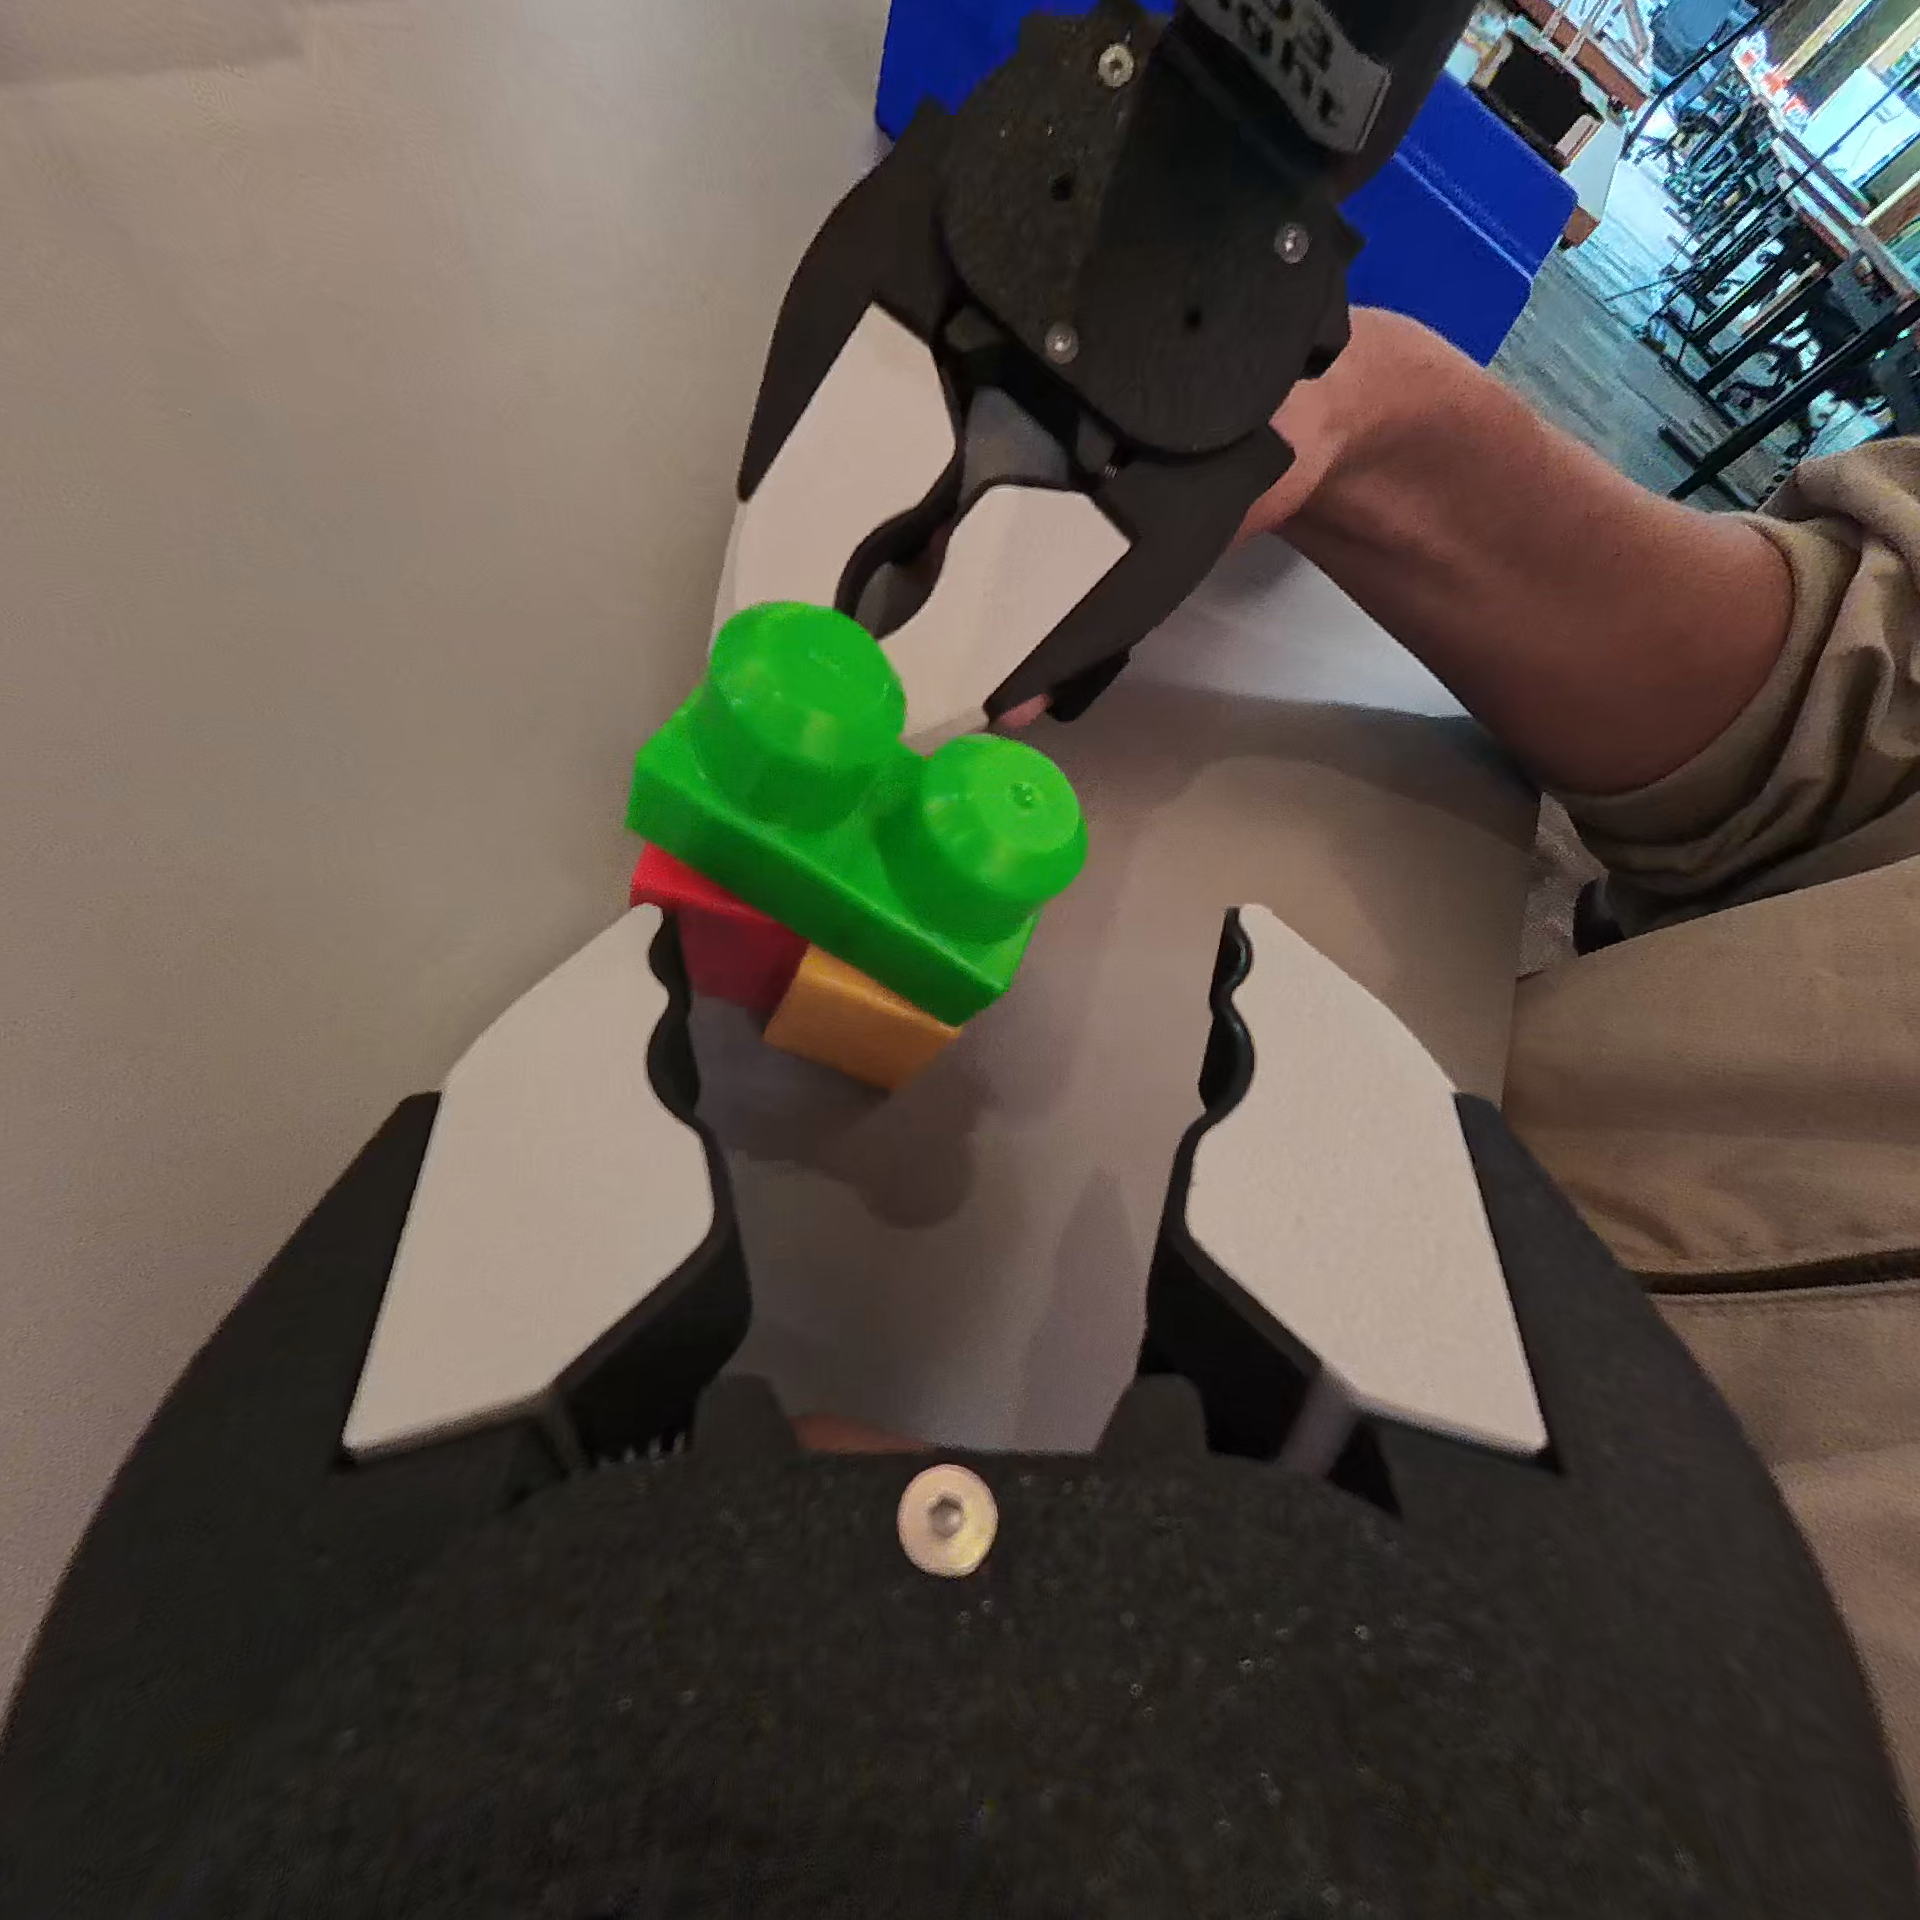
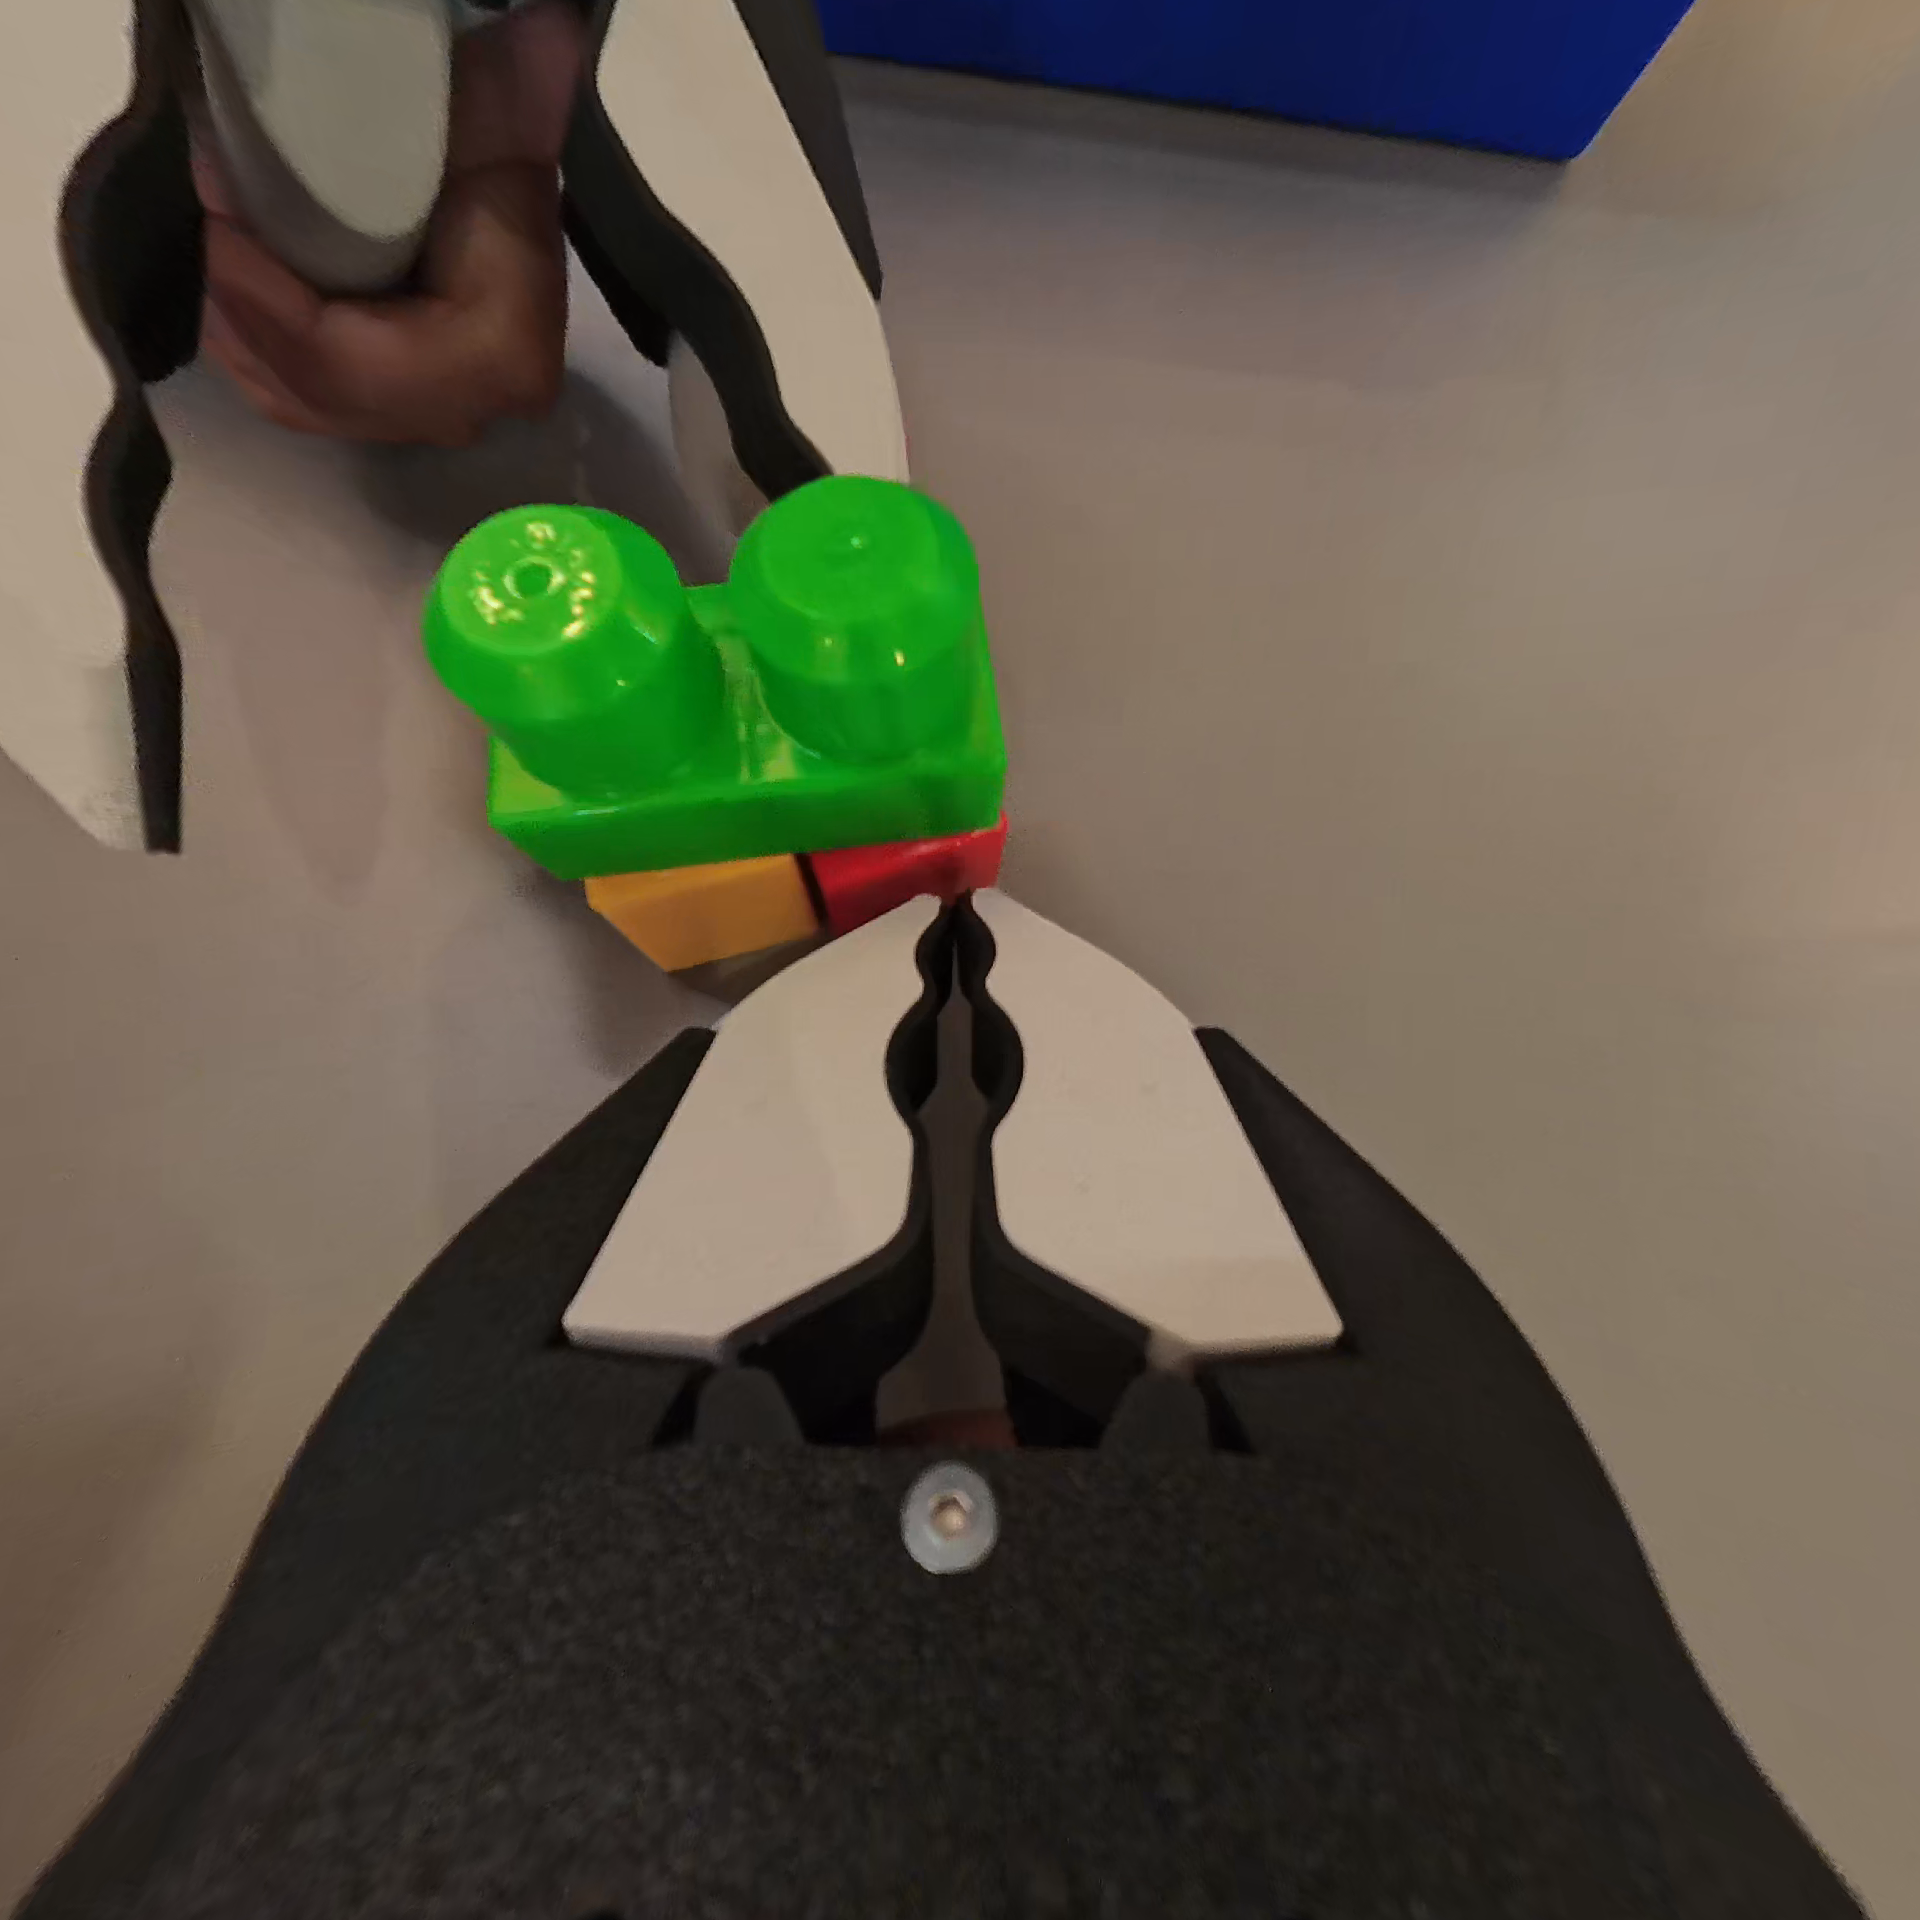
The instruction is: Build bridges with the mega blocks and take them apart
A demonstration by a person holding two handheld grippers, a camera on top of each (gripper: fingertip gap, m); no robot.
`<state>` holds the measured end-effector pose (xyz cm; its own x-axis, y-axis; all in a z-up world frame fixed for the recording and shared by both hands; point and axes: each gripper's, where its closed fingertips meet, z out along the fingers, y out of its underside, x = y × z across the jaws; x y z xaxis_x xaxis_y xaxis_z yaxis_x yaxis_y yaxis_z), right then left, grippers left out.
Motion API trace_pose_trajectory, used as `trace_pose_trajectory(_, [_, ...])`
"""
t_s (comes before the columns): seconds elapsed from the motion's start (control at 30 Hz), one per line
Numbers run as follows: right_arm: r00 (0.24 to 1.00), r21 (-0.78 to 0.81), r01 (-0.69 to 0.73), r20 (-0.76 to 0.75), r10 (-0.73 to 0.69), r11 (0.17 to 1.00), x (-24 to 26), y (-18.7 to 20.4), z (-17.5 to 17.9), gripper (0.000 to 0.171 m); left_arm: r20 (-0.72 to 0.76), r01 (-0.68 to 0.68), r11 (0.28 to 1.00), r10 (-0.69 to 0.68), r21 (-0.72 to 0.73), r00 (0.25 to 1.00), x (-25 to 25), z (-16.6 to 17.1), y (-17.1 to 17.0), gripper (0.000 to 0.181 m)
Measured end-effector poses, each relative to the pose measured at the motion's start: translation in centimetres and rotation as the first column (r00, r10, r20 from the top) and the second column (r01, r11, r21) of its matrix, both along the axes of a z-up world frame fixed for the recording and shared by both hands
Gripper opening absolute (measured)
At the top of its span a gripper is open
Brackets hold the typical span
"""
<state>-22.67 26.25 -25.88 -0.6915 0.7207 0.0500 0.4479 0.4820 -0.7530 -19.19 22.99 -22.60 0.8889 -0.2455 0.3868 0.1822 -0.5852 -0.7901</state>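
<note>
A small bridge stands on the grey table (image 1: pixel 1195 831): a green two-stud block (image 1: pixel 831 810) lies across a red block (image 1: pixel 727 935) and a yellow block (image 1: pixel 862 1029). My left gripper (image 1: pixel 948 914) is open wide around the bridge. Its left fingertip (image 1: pixel 649 935) is right beside the red block, and its right finger stands apart from the blocks. My right gripper (image 2: pixel 954 904) is shut, with its closed tips touching the red block's (image 2: pixel 904 868) lower corner. The green block (image 2: pixel 727 665) and the yellow block (image 2: pixel 696 904) also show in the right wrist view.
A blue bin (image 1: pixel 1455 208) stands at the far side of the table and also shows in the right wrist view (image 2: pixel 1247 52). A person's forearm (image 1: pixel 1507 582) reaches in from the right. A hand (image 2: pixel 384 343) holds the left gripper's handle. A pale wall (image 1: pixel 312 520) runs along the left.
</note>
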Motion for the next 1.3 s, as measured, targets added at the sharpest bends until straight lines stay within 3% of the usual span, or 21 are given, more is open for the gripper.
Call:
trace_pose_trajectory(0.27, [0.998, 0.024, 0.011, 0.067, -0.012, 1.0, 0.9, 1.3, -0.3, 0.0, -0.018, -0.031, 0.999, 0.03, -0.012, 0.999, -0.5, -0.2, -0.9, 0.096])
trace_pose_trajectory(0.57, [0.996, -0.046, -0.027, 0.089, 0.031, 0.999, 0.7, -0.7, 0.0, 0.0, -0.019, 0.017, 0.999, -0.018, -0.037, 1.0, 0.4, -0.9, -0.4, 0.098])
trace_pose_trajectory(0.73, [0.997, 0.043, 0.043, 0.056, -0.046, 0.998, 1.7, 2.0, 0.6, 0.001, -0.047, -0.004, 0.999, 0.002, -0.045, 0.999, -0.1, -0.9, -1.2, 0.097])
trace_pose_trajectory(0.87, [0.989, -0.004, 0.142, -0.047, -0.142, 0.99, 3.6, 2.1, 3.7, 0.026, -0.001, -0.036, 0.999, 0.036, -0.012, 0.999, 0.0, 0.0, -3.0, 0.095])
trace_pose_trajectory(1.0, [0.945, -0.065, 0.302, -0.112, -0.308, 0.951, 4.1, -0.8, 5.0, 0.071, -0.045, -0.104, 0.994, 0.105, 0.028, 0.993, 0.3, 0.2, -4.4, 0.095])
trace_pose_trajectory(1.17, [0.84, -0.104, 0.523, -0.101, -0.533, 0.846, 2.6, -3.5, 4.5, 0.089, -0.078, -0.137, 0.989, 0.141, 0.054, 0.987, 0.9, 0.5, -6.0, 0.093])
trace_pose_trajectory(1.3, [0.748, -0.055, 0.652, -0.122, -0.653, 0.756, 1.1, -2.9, 3.3, 0.088, -0.038, -0.119, 0.989, 0.123, 0.087, 0.992, 1.5, 1.1, -7.2, 0.09])
